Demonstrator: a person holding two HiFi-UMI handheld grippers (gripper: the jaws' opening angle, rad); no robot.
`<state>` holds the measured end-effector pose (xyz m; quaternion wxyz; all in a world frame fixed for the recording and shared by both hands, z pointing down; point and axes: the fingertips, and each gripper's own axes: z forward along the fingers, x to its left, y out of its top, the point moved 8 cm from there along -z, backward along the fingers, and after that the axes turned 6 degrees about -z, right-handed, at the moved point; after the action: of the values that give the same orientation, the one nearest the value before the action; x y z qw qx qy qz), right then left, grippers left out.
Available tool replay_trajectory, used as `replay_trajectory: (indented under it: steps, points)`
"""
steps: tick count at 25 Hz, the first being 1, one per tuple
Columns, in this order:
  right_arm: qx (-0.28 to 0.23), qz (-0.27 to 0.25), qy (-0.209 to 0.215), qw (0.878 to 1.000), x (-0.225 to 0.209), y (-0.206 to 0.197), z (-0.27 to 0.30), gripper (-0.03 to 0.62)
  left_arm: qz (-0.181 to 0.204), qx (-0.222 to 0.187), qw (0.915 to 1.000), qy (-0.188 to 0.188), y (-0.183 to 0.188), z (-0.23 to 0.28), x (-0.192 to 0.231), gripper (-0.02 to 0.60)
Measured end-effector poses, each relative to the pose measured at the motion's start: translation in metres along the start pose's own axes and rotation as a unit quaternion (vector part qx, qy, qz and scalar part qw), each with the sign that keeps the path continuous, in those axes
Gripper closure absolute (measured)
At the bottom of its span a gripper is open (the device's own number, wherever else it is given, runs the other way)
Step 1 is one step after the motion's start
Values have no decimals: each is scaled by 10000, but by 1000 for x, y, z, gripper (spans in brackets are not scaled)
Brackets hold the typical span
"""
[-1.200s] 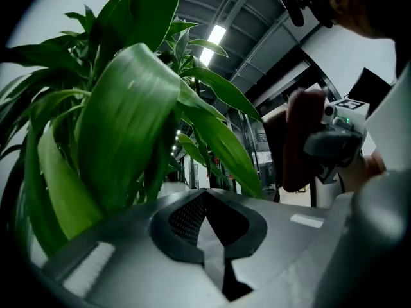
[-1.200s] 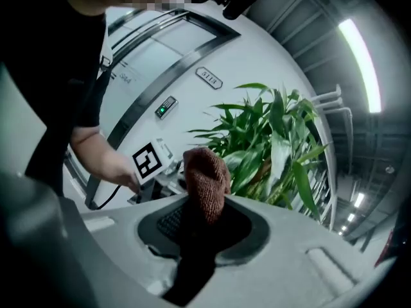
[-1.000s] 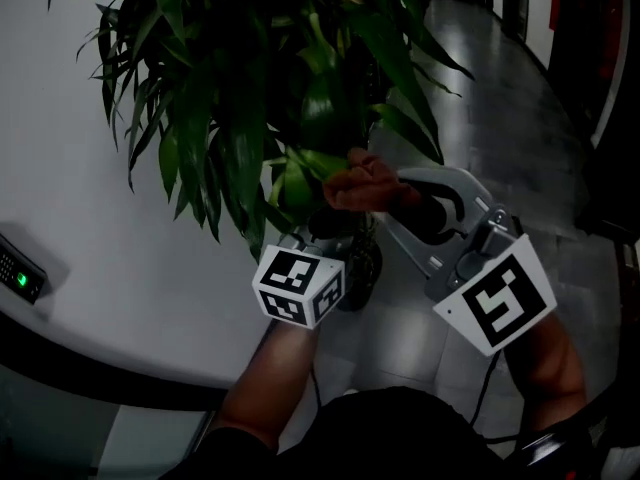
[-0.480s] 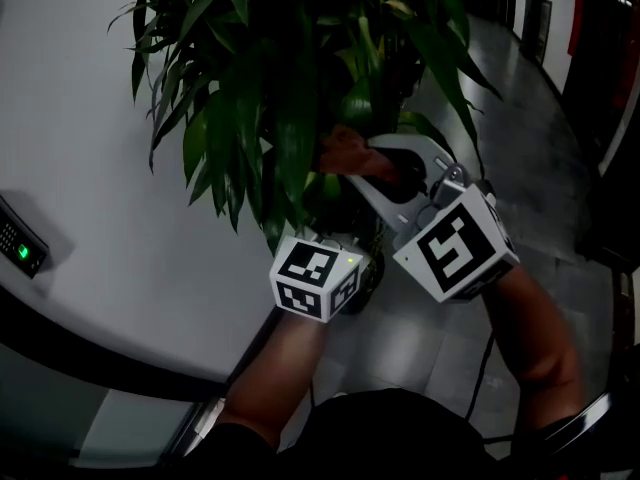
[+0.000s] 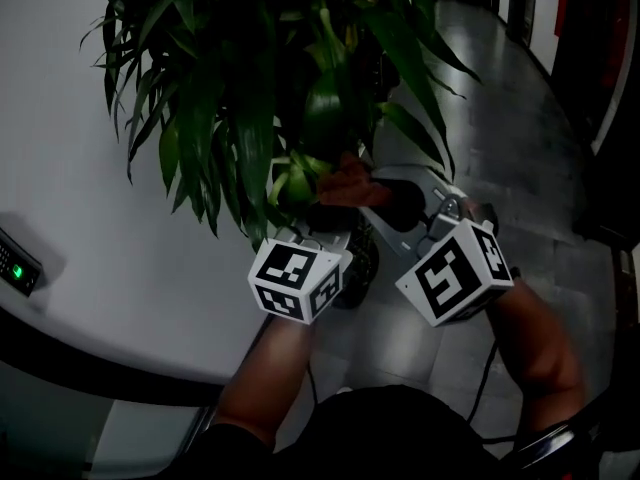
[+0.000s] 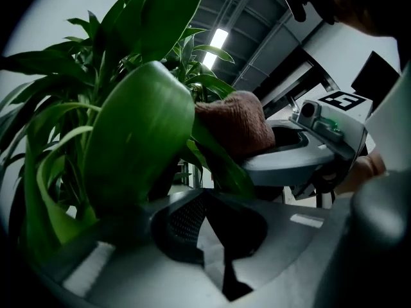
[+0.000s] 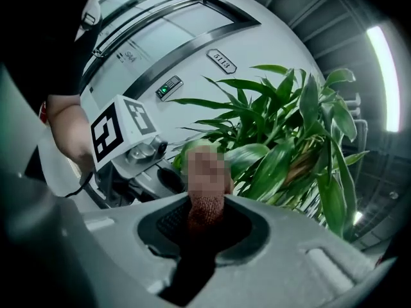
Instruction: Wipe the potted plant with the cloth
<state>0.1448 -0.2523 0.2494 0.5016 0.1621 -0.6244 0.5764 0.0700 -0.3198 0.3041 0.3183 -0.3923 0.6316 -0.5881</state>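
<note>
- At 12 o'clock in the head view, the tall green potted plant (image 5: 250,88) with long drooping leaves stands against a curved white wall (image 5: 90,218).
- The right gripper (image 7: 205,218) has its jaws clamped on the reddish-brown towelling cloth (image 6: 234,127), which lies against leaves at the foliage's 5 o'clock edge.
- The left gripper (image 6: 202,196), just beside it at its 9 o'clock, has its jaw tips together under a broad glossy leaf (image 6: 135,146). Whether they pinch a leaf cannot be told.

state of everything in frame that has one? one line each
plant: standing by the wall, leaves drooping over both tools
leaf: apparently clamped in the left tool
cloth: bunched, clamped, up against the leaves
left tool: shut, seemingly on the leaf
right tool: shut on the cloth
wall panel: green light on
</note>
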Motion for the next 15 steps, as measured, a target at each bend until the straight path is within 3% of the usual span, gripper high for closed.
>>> replay_trajectory:
  steps: [6, 15]
  points:
    - [308, -30, 145, 9994, 15, -26, -15, 533, 41, 51, 10000, -21, -2, 0, -3, 565]
    - [696, 345, 134, 9969, 27, -69, -40, 533, 44, 99, 9999, -107, -2, 6, -10, 565]
